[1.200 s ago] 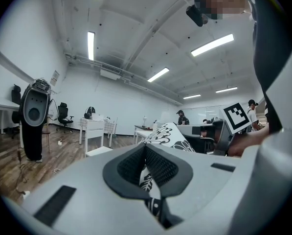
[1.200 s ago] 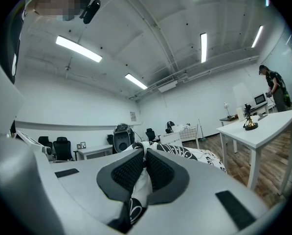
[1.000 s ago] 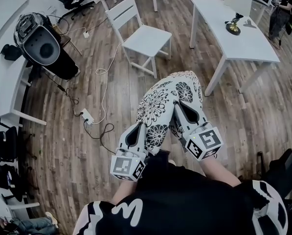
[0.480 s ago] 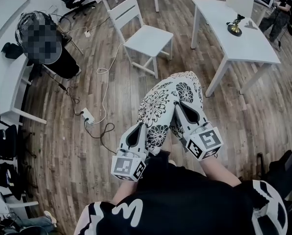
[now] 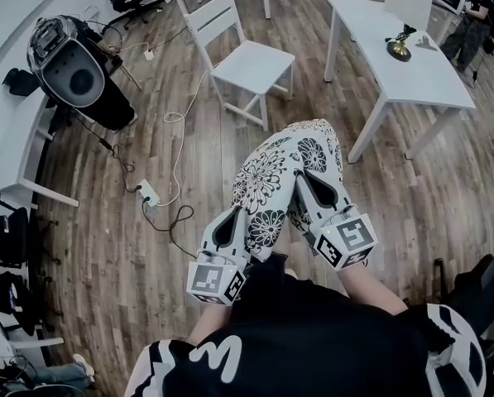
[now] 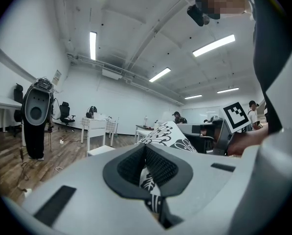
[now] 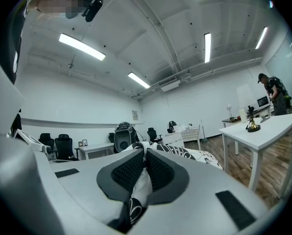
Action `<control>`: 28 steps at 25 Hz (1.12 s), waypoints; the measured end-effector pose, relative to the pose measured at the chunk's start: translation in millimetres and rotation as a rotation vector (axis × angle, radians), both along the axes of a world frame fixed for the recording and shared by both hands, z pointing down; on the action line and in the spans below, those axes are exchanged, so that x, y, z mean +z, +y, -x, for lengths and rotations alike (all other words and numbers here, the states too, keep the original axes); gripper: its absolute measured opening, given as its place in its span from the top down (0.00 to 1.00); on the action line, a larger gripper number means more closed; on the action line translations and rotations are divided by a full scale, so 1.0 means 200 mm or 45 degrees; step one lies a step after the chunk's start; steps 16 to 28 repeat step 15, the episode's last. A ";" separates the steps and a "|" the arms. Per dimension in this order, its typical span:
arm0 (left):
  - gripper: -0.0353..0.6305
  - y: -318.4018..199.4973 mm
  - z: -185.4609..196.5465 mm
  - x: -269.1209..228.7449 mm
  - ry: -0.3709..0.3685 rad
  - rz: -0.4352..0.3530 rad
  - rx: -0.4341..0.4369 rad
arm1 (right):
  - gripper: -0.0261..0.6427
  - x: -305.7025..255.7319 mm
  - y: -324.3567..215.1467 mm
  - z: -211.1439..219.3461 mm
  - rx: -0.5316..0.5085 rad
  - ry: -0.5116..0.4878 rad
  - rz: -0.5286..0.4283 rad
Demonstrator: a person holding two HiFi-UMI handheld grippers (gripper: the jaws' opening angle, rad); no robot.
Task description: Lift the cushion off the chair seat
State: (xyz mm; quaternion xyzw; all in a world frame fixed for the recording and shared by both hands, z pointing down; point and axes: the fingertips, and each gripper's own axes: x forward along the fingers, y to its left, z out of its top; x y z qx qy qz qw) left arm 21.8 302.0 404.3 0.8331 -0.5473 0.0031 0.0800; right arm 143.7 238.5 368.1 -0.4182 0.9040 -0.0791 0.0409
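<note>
A white cushion with a black flower print [image 5: 281, 174] hangs in the air in front of the person, well clear of the white chair [image 5: 245, 61] farther off. My left gripper [image 5: 232, 226] is shut on the cushion's near left edge; the fabric [image 6: 149, 184] is pinched between its dark ribbed pads. On the near right edge my right gripper [image 5: 310, 193] is shut as well, with cloth [image 7: 140, 189] squeezed between its pads. The chair seat is bare.
A white table [image 5: 405, 56] with a small brass object [image 5: 395, 46] stands at the right. A black and white machine [image 5: 73, 73] and a white desk [image 5: 15, 151] are at the left. A power strip and cables [image 5: 151, 195] lie on the wood floor. A person [image 5: 472, 15] stands far right.
</note>
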 end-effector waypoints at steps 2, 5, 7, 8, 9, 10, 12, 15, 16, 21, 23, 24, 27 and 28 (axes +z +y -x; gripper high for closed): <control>0.94 0.01 0.00 0.00 0.002 -0.002 0.000 | 0.92 0.00 0.01 -0.01 0.001 0.000 -0.003; 0.94 0.01 -0.01 0.00 0.003 -0.005 0.005 | 0.92 0.00 0.02 0.00 0.001 0.003 -0.004; 0.94 0.02 -0.01 0.00 0.005 -0.002 0.007 | 0.92 0.00 0.02 0.00 0.002 0.004 -0.004; 0.94 0.02 0.00 0.01 0.008 0.001 0.007 | 0.92 0.00 0.02 0.00 0.003 0.003 -0.004; 0.94 0.03 0.00 0.01 0.012 0.002 0.006 | 0.92 0.00 0.03 0.00 0.005 0.003 -0.005; 0.94 0.03 0.01 0.01 0.016 0.002 0.005 | 0.92 0.00 0.03 0.00 0.007 0.004 -0.007; 0.94 0.04 0.02 0.01 0.022 -0.002 0.002 | 0.92 0.00 0.04 0.01 0.009 0.005 -0.009; 0.94 0.05 0.02 0.00 0.025 -0.009 0.001 | 0.92 0.00 0.05 0.01 0.010 0.007 -0.011; 0.94 0.05 0.02 0.00 0.025 -0.009 0.001 | 0.92 0.00 0.05 0.01 0.010 0.007 -0.011; 0.94 0.05 0.02 0.00 0.025 -0.009 0.001 | 0.92 0.00 0.05 0.01 0.010 0.007 -0.011; 0.94 0.05 0.02 0.00 0.025 -0.009 0.001 | 0.92 0.00 0.05 0.01 0.010 0.007 -0.011; 0.94 0.05 0.02 0.00 0.025 -0.009 0.001 | 0.92 0.00 0.05 0.01 0.010 0.007 -0.011; 0.94 0.05 0.02 0.00 0.025 -0.009 0.001 | 0.92 0.00 0.05 0.01 0.010 0.007 -0.011; 0.94 0.05 0.02 0.00 0.025 -0.009 0.001 | 0.92 0.00 0.05 0.01 0.010 0.007 -0.011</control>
